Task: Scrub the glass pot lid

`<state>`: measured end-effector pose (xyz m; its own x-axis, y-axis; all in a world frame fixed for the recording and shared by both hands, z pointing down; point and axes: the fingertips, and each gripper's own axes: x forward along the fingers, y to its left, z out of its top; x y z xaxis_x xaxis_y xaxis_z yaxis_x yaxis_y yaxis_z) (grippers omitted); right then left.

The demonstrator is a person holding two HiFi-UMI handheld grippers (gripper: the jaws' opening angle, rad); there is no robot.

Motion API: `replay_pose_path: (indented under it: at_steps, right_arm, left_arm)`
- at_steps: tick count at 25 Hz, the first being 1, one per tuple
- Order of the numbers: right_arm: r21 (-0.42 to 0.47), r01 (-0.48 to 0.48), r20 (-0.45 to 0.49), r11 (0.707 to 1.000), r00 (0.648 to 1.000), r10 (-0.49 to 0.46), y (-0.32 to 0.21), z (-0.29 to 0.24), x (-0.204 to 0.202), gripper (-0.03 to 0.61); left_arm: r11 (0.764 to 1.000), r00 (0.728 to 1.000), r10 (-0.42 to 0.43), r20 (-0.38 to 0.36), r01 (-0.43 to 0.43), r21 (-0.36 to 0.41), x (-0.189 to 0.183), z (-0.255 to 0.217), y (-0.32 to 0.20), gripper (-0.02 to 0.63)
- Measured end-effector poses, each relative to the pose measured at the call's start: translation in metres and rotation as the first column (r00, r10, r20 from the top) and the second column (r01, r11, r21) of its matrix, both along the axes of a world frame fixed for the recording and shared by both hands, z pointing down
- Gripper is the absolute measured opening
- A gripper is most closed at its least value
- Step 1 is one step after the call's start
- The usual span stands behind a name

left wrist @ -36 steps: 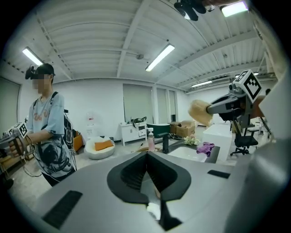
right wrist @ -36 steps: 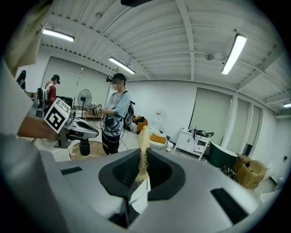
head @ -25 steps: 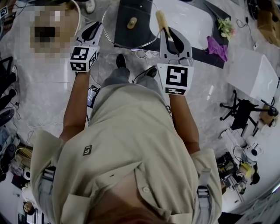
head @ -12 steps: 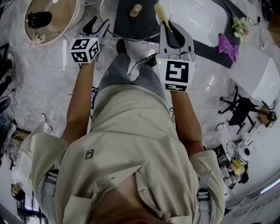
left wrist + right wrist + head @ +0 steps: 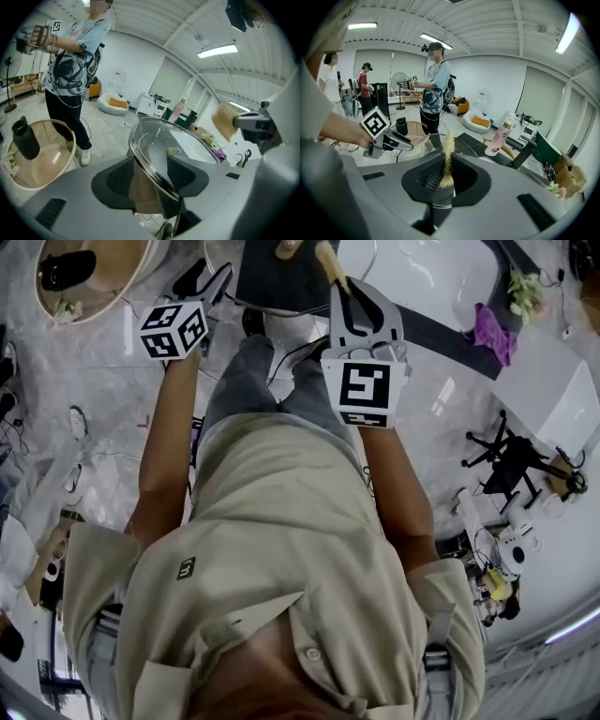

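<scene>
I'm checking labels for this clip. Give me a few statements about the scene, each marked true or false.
1. The glass lid has its rim between the left tool's jaws. True; those jaws have just been opening and stand wide apart.
2. The right tool is empty. False: it is shut on the scrub brush.
3. The brush touches the lid. False: a gap separates them in the left gripper view.
4. A pink bottle stands beyond the right tool. True.

The clear, steel-rimmed glass pot lid was tilted, its rim between the just-opened jaws of the left gripper. The pale-bristled brush was clamped upright in the right gripper.
</scene>
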<state>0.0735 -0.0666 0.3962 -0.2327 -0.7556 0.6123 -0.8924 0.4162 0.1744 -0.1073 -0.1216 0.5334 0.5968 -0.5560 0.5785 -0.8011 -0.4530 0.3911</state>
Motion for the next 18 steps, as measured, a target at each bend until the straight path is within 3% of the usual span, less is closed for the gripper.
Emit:
replay_pose_path:
  at_steps: [6, 9, 15, 18]
  right_arm:
    - [-0.040, 0.062, -0.053, 0.997, 0.997, -0.064, 0.004, 0.032, -0.022, 0.040]
    - [-0.069, 0.145, -0.121, 0.987, 0.981, -0.152, 0.010, 0.053, -0.043, 0.040]
    - [-0.133, 0.397, -0.194, 0.908, 0.888, -0.417, 0.035, 0.085, -0.103, 0.041]
    - [-0.179, 0.457, -0.180, 0.871, 0.855, -0.486, 0.042, 0.099, -0.117, 0.041]
  left_arm:
    - [0.998, 0.998, -0.035, -0.053, 0.032, -0.058, -0.002, 0.008, 0.000, 0.198]
    - [0.997, 0.998, -0.043, -0.049, 0.040, -0.059, -0.003, 0.008, -0.002, 0.184]
    - [0.996, 0.997, -0.053, -0.048, 0.050, -0.067, -0.003, 0.009, -0.004, 0.175]
    - [0.996, 0.997, -0.056, -0.048, 0.052, -0.068, -0.003, 0.010, -0.007, 0.173]
